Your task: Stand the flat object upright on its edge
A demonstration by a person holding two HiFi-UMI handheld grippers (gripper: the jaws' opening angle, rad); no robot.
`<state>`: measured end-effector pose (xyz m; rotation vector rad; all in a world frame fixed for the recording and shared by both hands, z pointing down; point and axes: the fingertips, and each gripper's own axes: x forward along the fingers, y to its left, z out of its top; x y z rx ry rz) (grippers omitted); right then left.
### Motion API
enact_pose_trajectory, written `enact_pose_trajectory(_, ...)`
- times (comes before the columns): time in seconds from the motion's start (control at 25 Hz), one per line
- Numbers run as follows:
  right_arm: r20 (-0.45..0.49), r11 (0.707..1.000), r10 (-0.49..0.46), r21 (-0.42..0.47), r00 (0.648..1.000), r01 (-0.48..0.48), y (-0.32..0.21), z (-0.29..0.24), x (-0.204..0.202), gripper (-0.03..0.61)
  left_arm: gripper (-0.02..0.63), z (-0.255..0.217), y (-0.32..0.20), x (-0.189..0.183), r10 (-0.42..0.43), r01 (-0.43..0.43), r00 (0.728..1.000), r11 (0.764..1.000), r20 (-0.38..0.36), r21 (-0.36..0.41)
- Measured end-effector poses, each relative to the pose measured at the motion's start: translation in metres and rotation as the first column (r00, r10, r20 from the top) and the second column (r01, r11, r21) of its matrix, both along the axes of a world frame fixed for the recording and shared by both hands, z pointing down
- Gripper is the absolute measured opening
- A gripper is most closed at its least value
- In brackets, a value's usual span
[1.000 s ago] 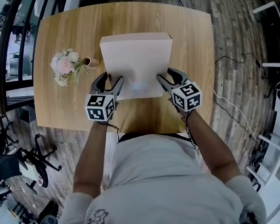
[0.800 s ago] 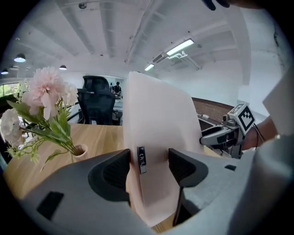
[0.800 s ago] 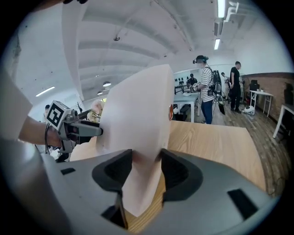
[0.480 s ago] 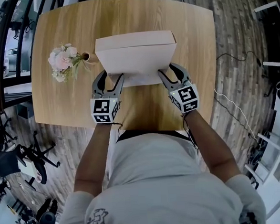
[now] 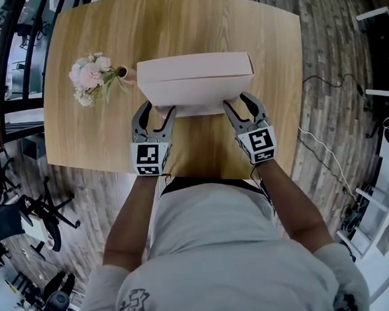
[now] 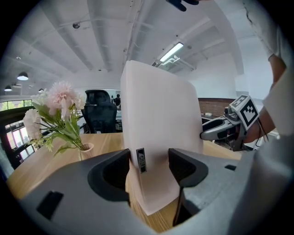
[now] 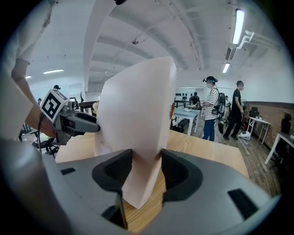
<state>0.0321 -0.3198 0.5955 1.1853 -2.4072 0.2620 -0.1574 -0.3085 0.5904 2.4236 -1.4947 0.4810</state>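
Looking at the head view, the box (image 5: 195, 85) stands steeply on the desk (image 5: 172, 27), straight ahead of both grippers and reaching away from their tips. The left hand-held gripper (image 5: 157, 110) grips its near left corner and the right hand-held gripper (image 5: 237, 100) its near right corner. Flowers (image 5: 89, 78) stand beyond and outside the left one, just off the box's far left corner.

In the left gripper view the jaws are closed on the box's lower corner, pads pressed to both faces. The box towers up between them, its bottom tip down by the wood.

The right gripper view shows much the same: jaws fairly wide yet clamped on the opposite corner, with the box rising almost upright from them.

A second ago the box lay much flatter, its broad face turned up. Now its thin edge faces up, and both marker cubes have rolled round.
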Motion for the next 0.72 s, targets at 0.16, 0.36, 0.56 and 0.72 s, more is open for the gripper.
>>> enact_pose_trajectory(0.16, -0.012, 1.000, -0.013, 0.012, 1.000, 0.013, 0.011, -0.001, 0.001, 0.210, 0.270, -0.002, 0.011, 0.000, -0.007, 0.007, 1.000, 1.000, 0.008, 0.001)
enact_pose_trajectory(0.36, -0.026, 0.999, -0.029, 0.019, 0.999, 0.029, 0.027, 0.000, 0.001, 0.212, 0.270, -0.001, 0.025, 0.001, -0.018, 0.018, 1.000, 1.000, 0.012, 0.004)
enact_pose_trajectory(0.56, -0.029, 0.999, -0.046, 0.024, 0.999, 0.047, 0.035, 0.002, 0.001, 0.212, 0.270, 0.003, 0.035, 0.000, -0.025, 0.025, 0.999, 1.000, 0.024, 0.002)
enact_pose_trajectory(0.72, -0.041, 0.998, -0.057, 0.028, 0.998, 0.058, 0.040, 0.004, 0.002, 0.212, 0.270, 0.004, 0.043, 0.000, -0.040, 0.040, 0.999, 0.999, 0.026, -0.005)
